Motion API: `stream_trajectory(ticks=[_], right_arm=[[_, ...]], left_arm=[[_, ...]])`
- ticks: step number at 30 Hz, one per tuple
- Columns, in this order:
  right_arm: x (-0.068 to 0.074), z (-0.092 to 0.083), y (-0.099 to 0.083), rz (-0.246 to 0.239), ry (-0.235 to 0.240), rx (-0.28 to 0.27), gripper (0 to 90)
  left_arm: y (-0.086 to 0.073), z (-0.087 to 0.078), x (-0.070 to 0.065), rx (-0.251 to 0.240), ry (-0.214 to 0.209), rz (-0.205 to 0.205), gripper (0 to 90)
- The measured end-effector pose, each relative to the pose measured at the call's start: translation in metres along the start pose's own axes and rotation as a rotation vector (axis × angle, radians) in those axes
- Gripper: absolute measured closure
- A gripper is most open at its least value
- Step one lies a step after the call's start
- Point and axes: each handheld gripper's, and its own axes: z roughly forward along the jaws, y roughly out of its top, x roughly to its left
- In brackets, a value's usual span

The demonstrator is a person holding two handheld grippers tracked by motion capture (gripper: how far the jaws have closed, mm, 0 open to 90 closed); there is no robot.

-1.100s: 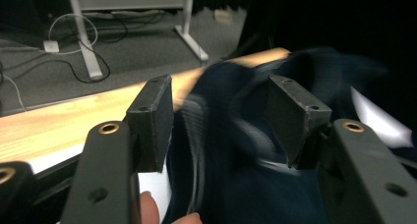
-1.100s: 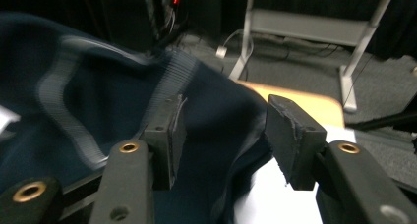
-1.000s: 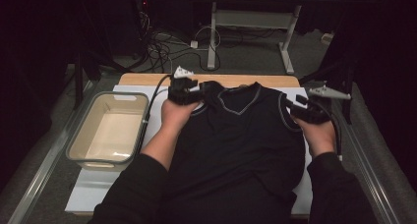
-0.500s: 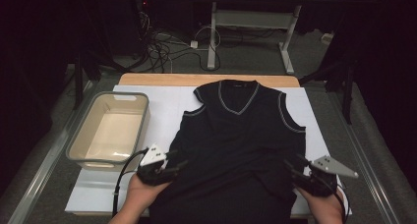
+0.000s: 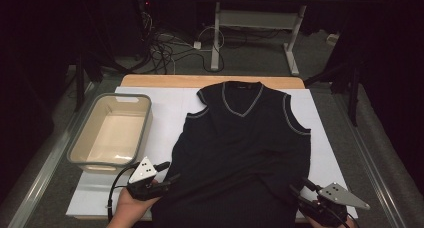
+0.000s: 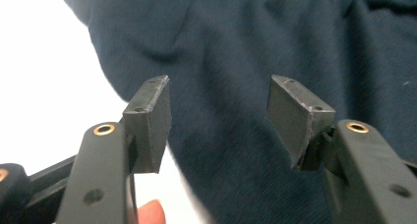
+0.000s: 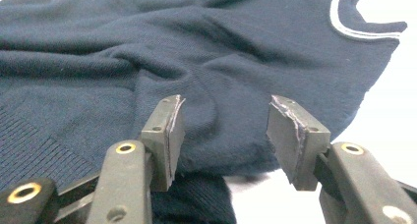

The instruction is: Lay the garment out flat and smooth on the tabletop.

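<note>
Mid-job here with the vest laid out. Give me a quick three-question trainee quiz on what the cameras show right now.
1. True or false: the left gripper is clamped on cloth.
2. Which part of the dark vest are both grippers at: A the shoulders, B the near hem corners, C the neckline?
3. What sits on the white sheet to the left of the vest?

Key
1. False: its jaws stand open, the vest lying beyond the pads.
2. B; the right gripper is also open.
3. A beige tub with nothing inside.
</note>
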Motion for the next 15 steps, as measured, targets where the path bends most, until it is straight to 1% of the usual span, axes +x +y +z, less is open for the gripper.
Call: stream_trajectory(ticks=[2, 3, 5, 6, 7, 10, 12, 14, 15], right_arm=[[-0.002, -0.004, -0.002, 0.003, 0.0, -0.005, 48.9], [-0.002, -0.006, -0.003, 0.004, -0.001, -0.003, 48.9], [-0.003, -0.009, -0.006, 0.012, 0.001, -0.002, 49.0], [-0.003, -0.011, -0.008, 0.017, 0.005, -0.003, 49.1], [-0.001, -0.013, -0.01, 0.023, 0.01, -0.005, 49.2], [0.005, -0.02, -0.012, 0.021, 0.027, -0.011, 49.2], [0.01, -0.023, -0.013, 0.015, 0.038, -0.015, 49.1], [0.015, -0.023, -0.015, 0.008, 0.046, -0.004, 48.8], [0.017, -0.023, -0.016, 0.01, 0.053, 0.004, 48.1]], left_arm=[[0.002, 0.001, -0.002, -0.023, -0.009, 0.001, 40.5], [0.002, 0.003, -0.003, -0.021, -0.01, 0.008, 37.5], [0.003, 0.005, -0.005, -0.015, -0.002, 0.025, 35.6], [0.004, 0.007, -0.005, -0.013, -0.001, 0.024, 32.4], [0.005, 0.008, -0.006, -0.014, -0.004, 0.022, 30.3], [0.009, 0.013, -0.007, -0.023, -0.004, 0.019, 21.5], [0.011, 0.017, -0.006, -0.026, -0.012, 0.015, 15.9], [0.013, 0.022, -0.005, -0.024, -0.009, 0.007, 12.9], [0.014, 0.025, -0.004, -0.02, -0.008, -0.002, 8.0]])
